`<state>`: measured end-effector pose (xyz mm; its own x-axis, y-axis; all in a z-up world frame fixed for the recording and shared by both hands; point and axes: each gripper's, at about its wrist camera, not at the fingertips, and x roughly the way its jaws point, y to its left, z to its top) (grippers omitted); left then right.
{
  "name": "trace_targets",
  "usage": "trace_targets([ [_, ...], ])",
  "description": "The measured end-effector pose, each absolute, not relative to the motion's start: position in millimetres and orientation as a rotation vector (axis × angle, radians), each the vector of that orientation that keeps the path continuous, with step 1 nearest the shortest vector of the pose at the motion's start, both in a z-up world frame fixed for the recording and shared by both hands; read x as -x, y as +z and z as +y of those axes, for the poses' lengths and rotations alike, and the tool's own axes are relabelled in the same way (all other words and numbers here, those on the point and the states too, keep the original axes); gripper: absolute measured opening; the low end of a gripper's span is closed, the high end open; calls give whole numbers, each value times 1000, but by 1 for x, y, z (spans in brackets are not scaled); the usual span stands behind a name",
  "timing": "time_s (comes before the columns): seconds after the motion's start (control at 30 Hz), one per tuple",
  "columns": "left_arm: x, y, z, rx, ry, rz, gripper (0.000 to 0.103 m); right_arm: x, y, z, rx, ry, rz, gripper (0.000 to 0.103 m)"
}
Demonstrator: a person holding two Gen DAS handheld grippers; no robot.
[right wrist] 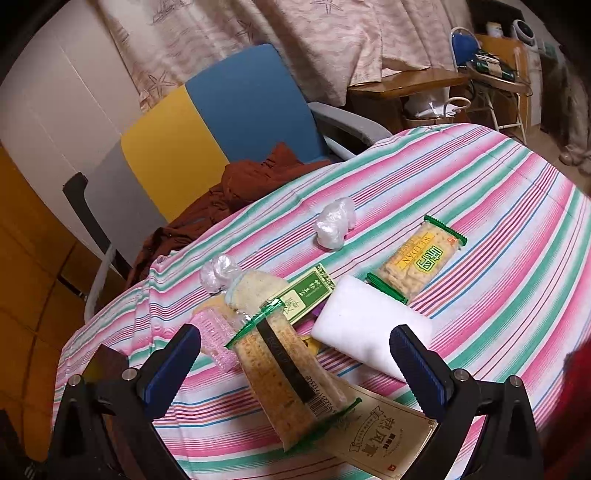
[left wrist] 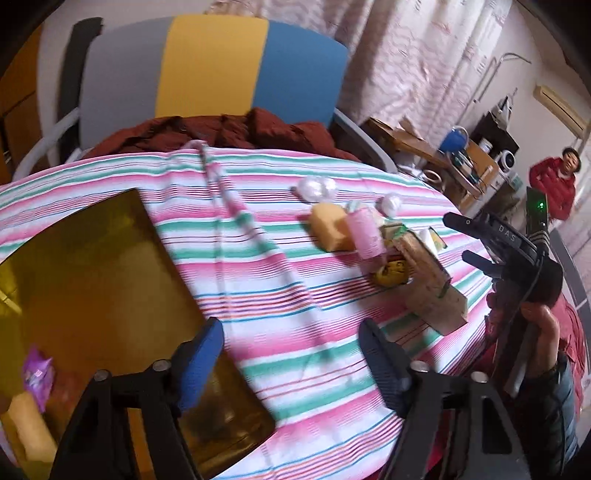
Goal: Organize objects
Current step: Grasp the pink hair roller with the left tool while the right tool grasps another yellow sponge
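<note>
The right claw (right wrist: 295,369), spread and empty, hangs over a long cracker packet (right wrist: 284,387) lying atop the pile on the striped desk (right wrist: 498,295). Best to straddle its narrow width, then pinch. The left claw (left wrist: 291,362), also spread, waits beside the golden tray (left wrist: 92,277).

A lived-in home room: a round table under a striped tablecloth (right wrist: 480,221), starfish-print curtains (right wrist: 258,33) on the far wall, a colour-block chair (left wrist: 207,70) draped with a rust jacket (left wrist: 221,133), and cluttered wooden side tables (right wrist: 413,83) far right.
</note>
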<state>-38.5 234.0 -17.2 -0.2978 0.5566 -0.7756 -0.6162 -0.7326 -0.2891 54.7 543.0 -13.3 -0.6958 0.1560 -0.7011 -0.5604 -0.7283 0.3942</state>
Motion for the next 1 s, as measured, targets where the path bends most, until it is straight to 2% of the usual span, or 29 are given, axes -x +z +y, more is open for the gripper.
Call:
trace_targets([
  [0.57, 87, -59, 363, 1335, 1864, -170, 64, -56, -16, 551, 894, 2451, 971, 103],
  [0.8, 96, -82, 392, 1397, 1810, -212, 57, -56, -22, 558, 901, 2431, 1032, 103],
  [1.0, 108, -96, 404, 1439, 1797, -283, 57, -54, -22, 557, 916, 2431, 1017, 103],
])
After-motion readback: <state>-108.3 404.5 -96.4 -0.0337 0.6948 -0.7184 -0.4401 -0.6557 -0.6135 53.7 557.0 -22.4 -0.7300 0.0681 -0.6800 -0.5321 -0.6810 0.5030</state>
